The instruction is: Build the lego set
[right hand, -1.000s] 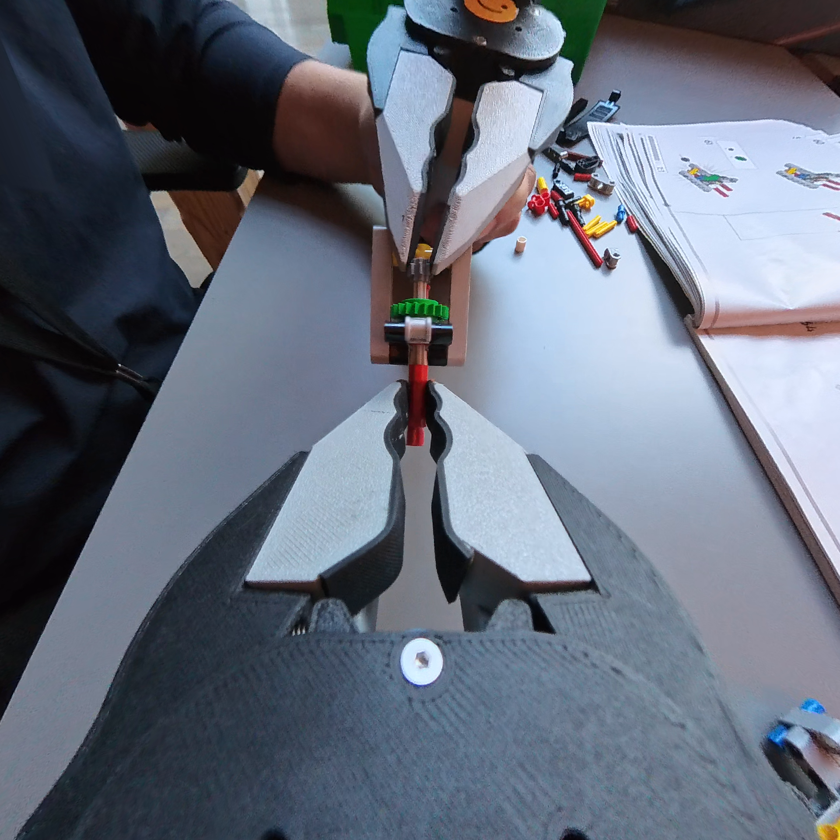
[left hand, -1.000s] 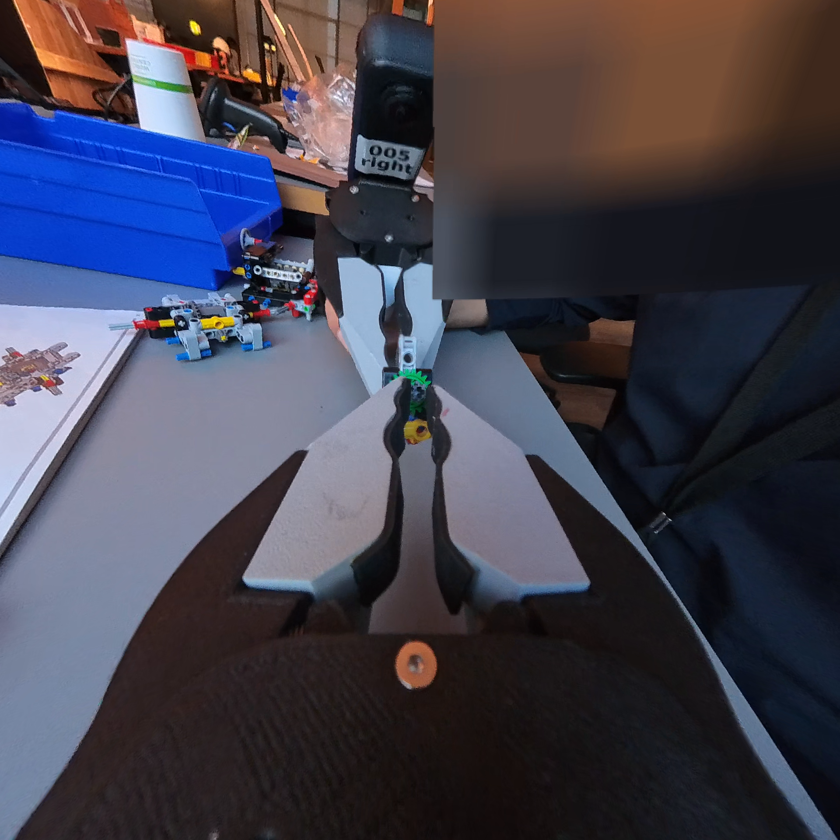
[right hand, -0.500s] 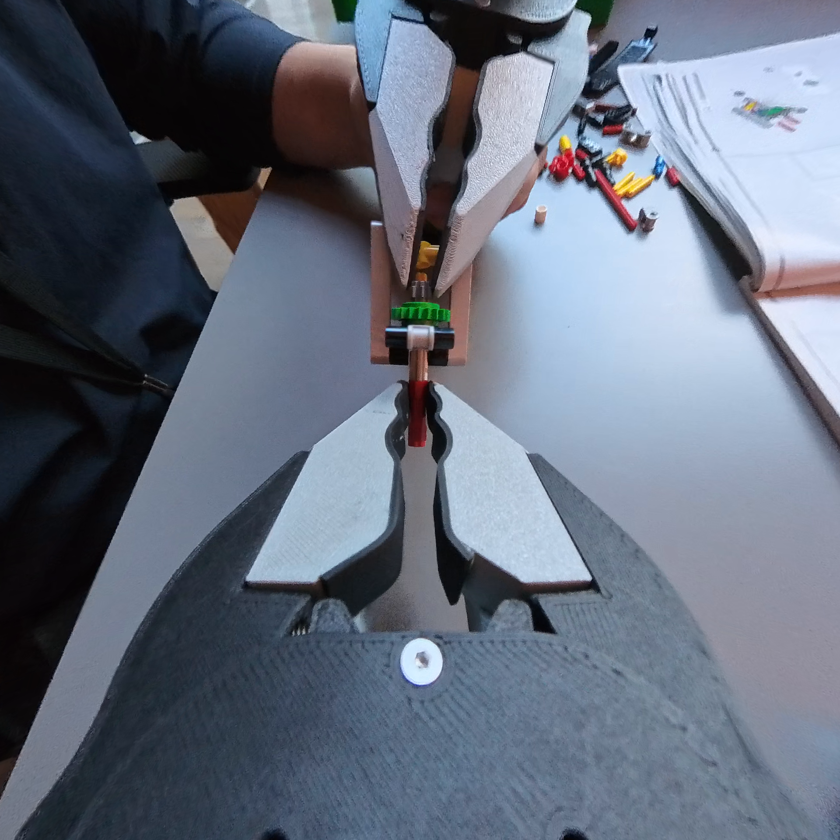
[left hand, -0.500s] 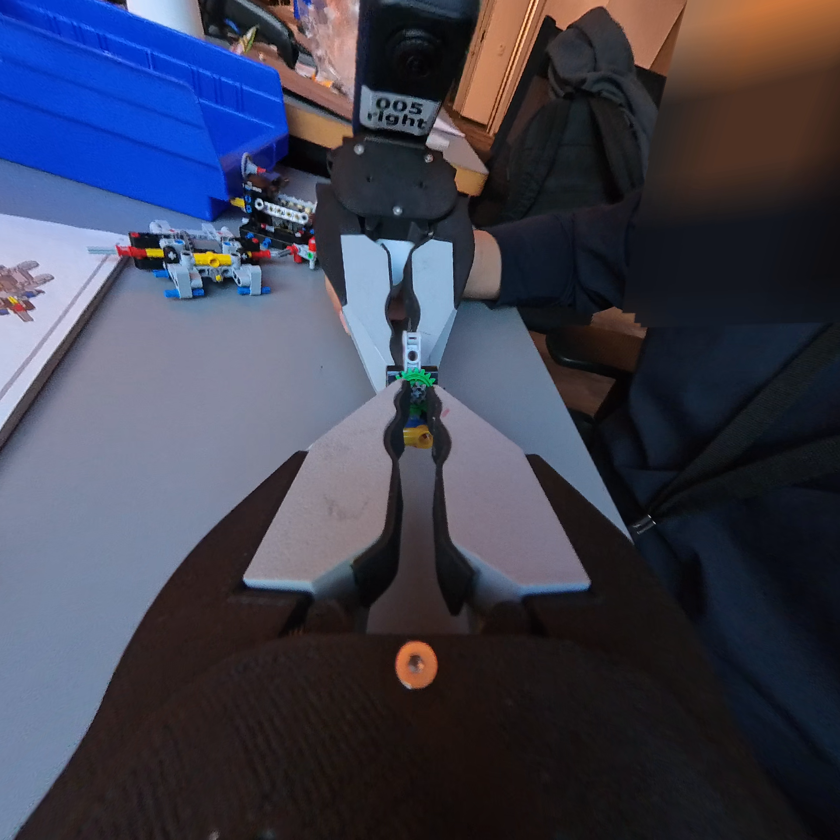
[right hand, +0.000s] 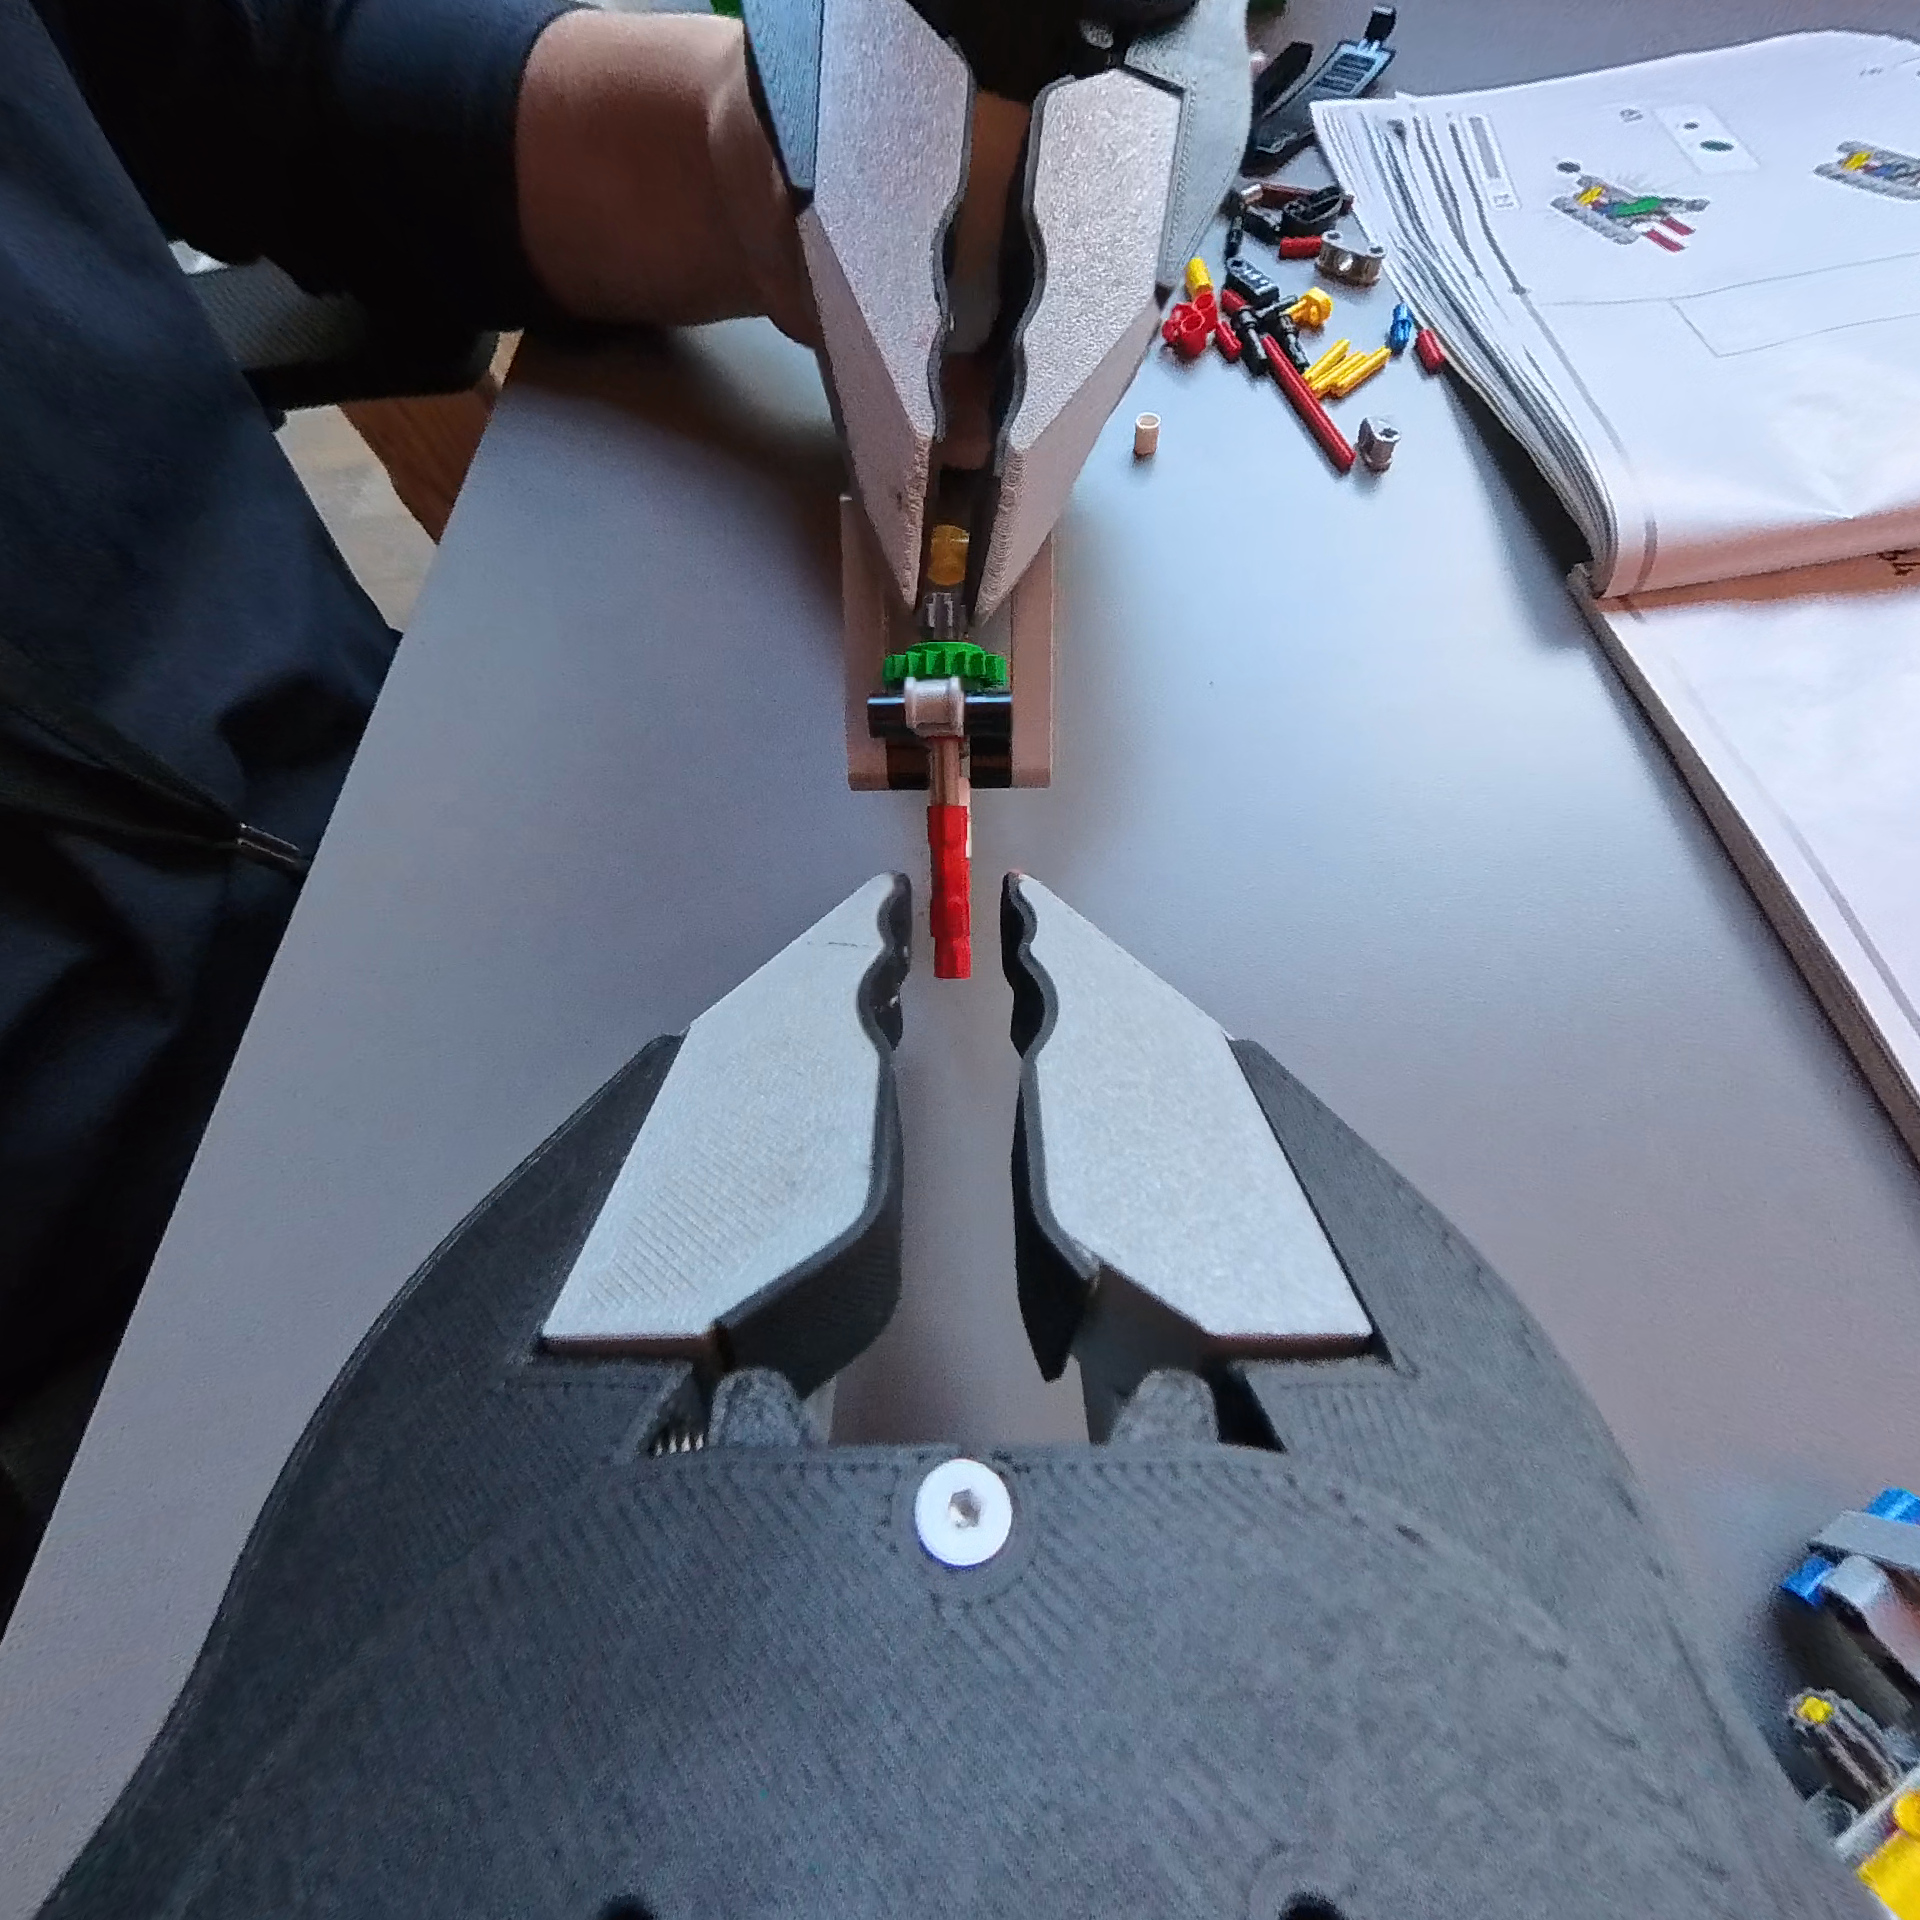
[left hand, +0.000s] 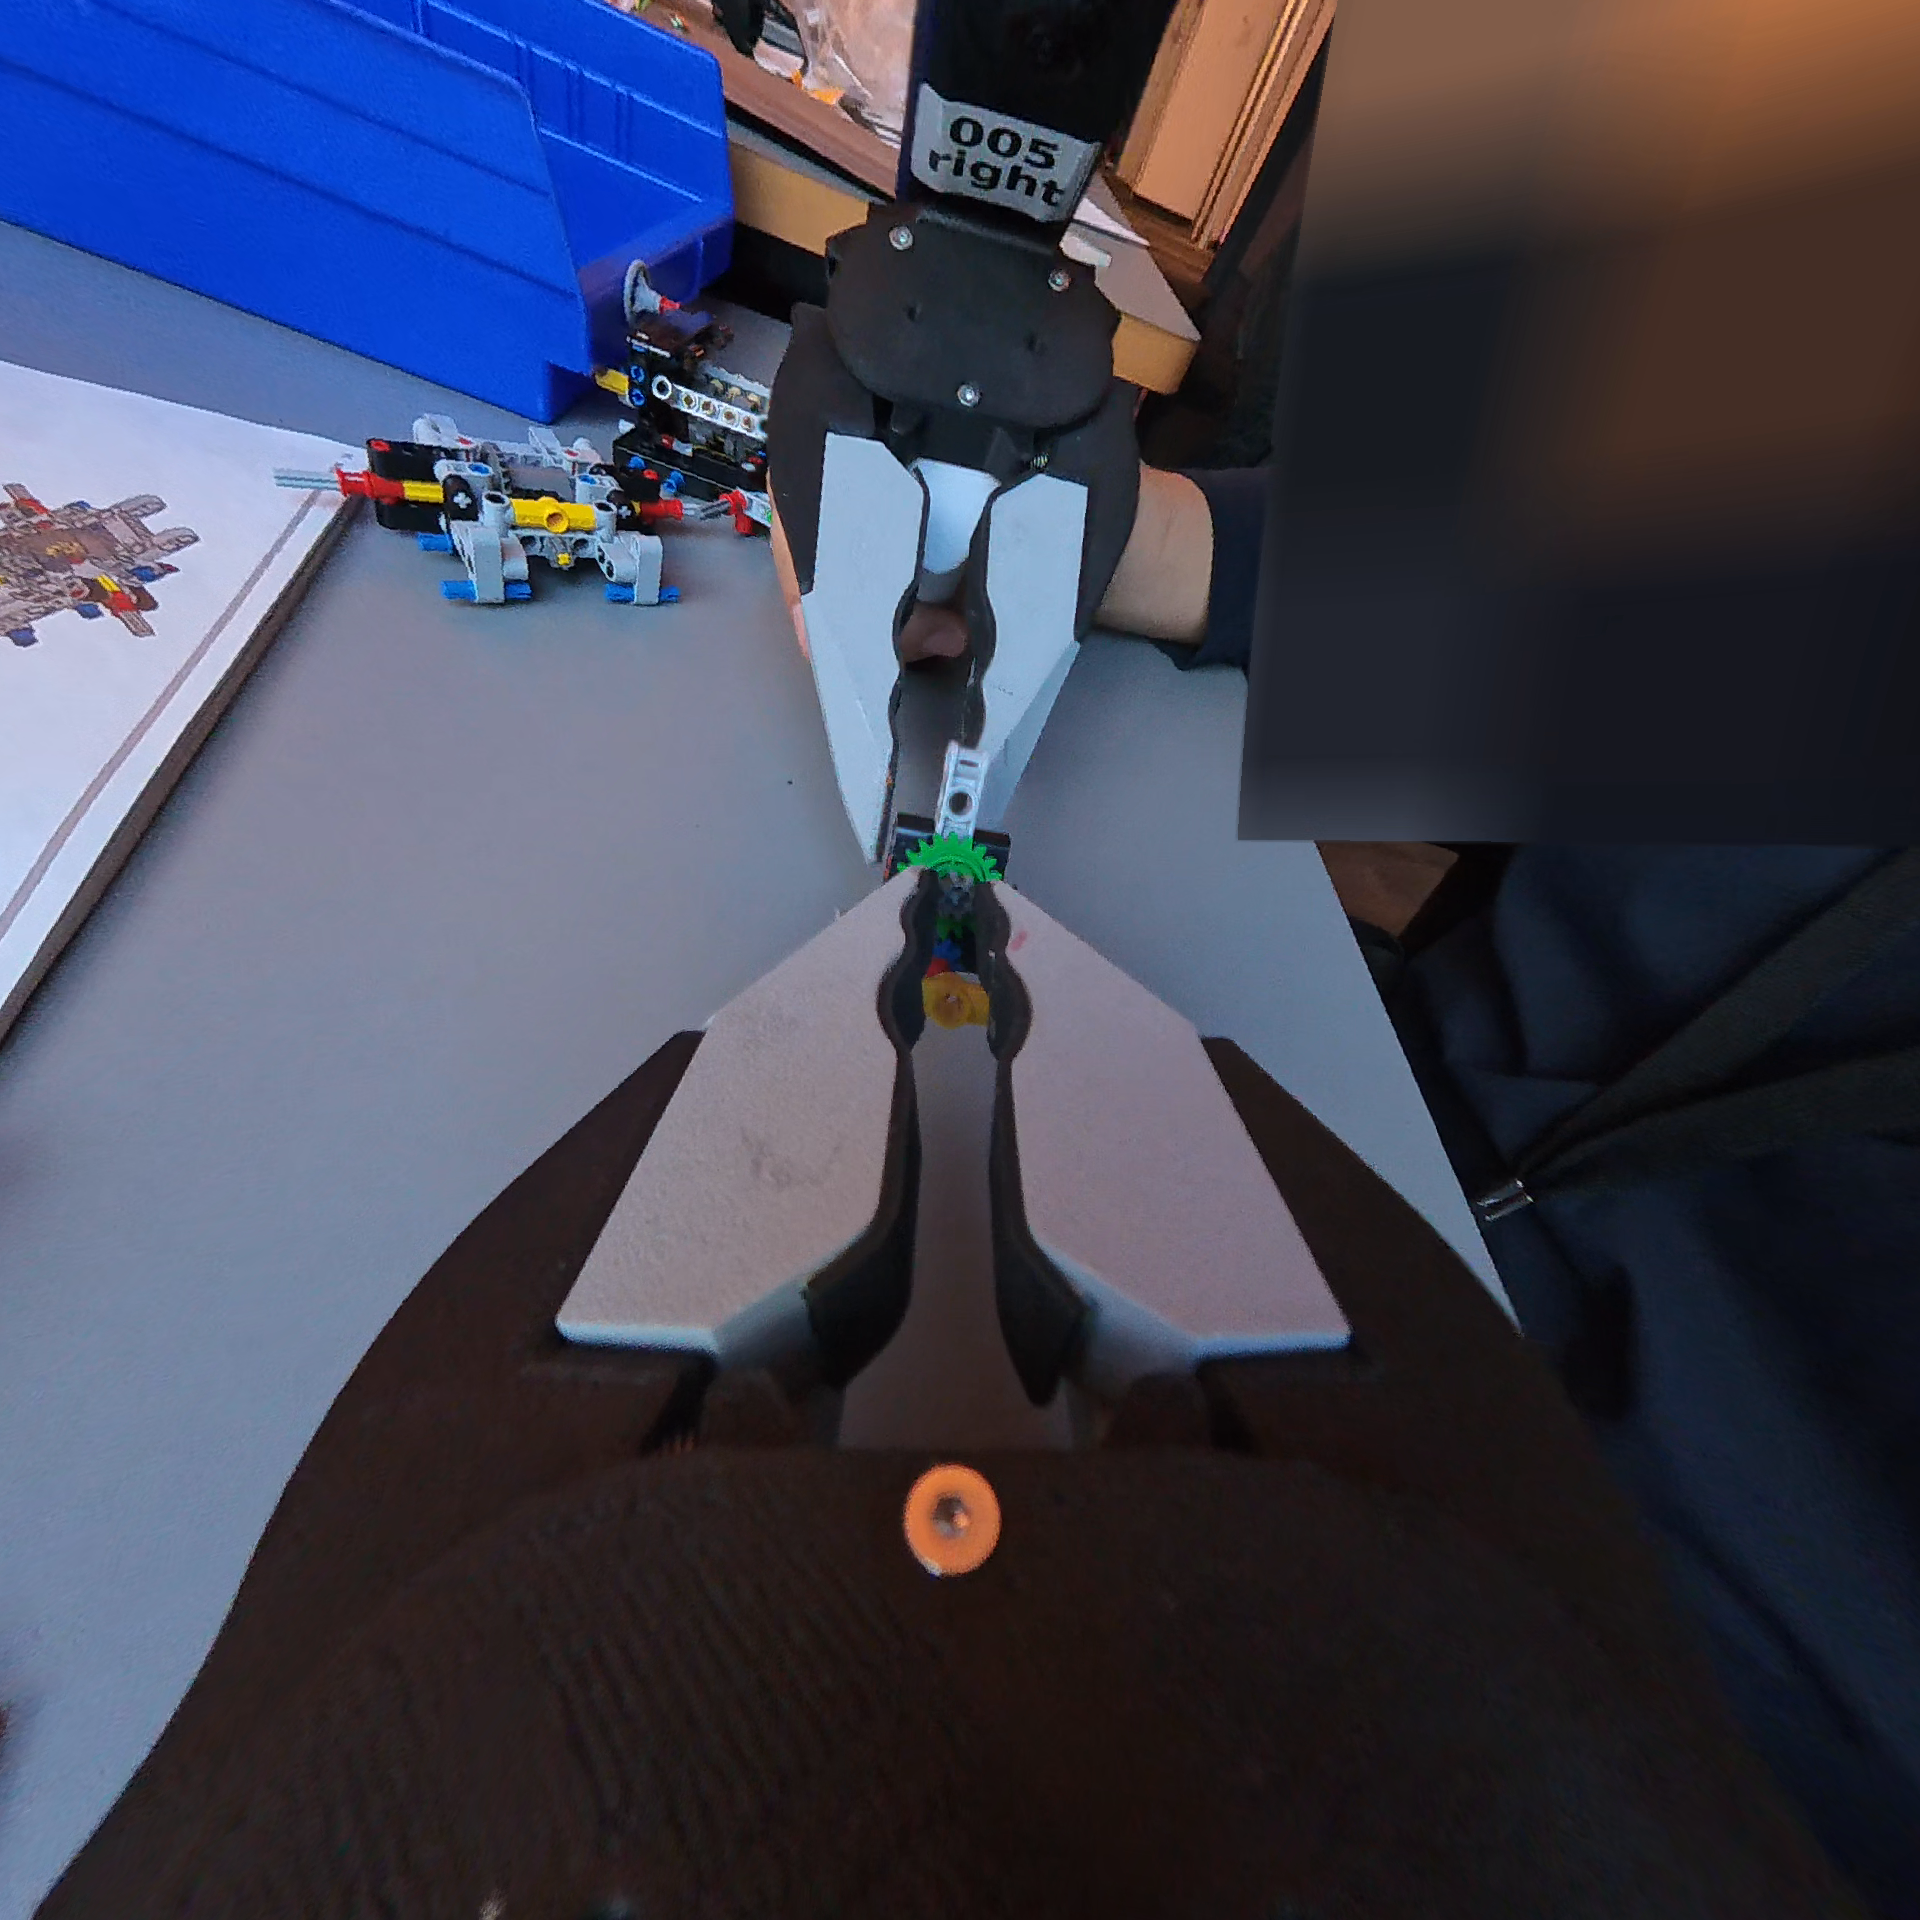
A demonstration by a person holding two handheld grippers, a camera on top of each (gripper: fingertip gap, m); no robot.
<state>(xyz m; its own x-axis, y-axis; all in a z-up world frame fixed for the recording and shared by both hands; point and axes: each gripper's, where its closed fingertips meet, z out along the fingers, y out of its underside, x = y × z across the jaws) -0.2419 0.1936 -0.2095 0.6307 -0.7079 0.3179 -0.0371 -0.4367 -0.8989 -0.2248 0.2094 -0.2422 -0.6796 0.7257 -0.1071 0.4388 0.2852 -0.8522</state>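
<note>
My left gripper (left hand: 953, 914) is shut on a small toy-brick assembly (left hand: 951, 940) with a green gear (left hand: 948, 857), a yellow piece and a grey connector, held above the grey table (left hand: 520, 883). In the right wrist view the same assembly (right hand: 943, 707) shows with its green gear (right hand: 943, 663), a black beam and a red axle (right hand: 950, 894) sticking out toward me. My right gripper (right hand: 954, 920) is open. The red axle stands between its pads with a gap on each side. The left gripper (right hand: 945, 608) faces me there, and the right gripper (left hand: 935, 790) faces me in the left wrist view.
A blue bin (left hand: 343, 177) and two built brick assemblies (left hand: 530, 520) lie at the back left. An instruction booklet (right hand: 1662, 312) lies to the right, with loose red, yellow and black pieces (right hand: 1288, 332) beside it. A person in dark clothing (right hand: 156, 623) sits alongside. Left tips to right tips: about 5 cm.
My right gripper has opened and let go of the red axle, and has drawn back a little. My left gripper keeps its hold on the assembly.
</note>
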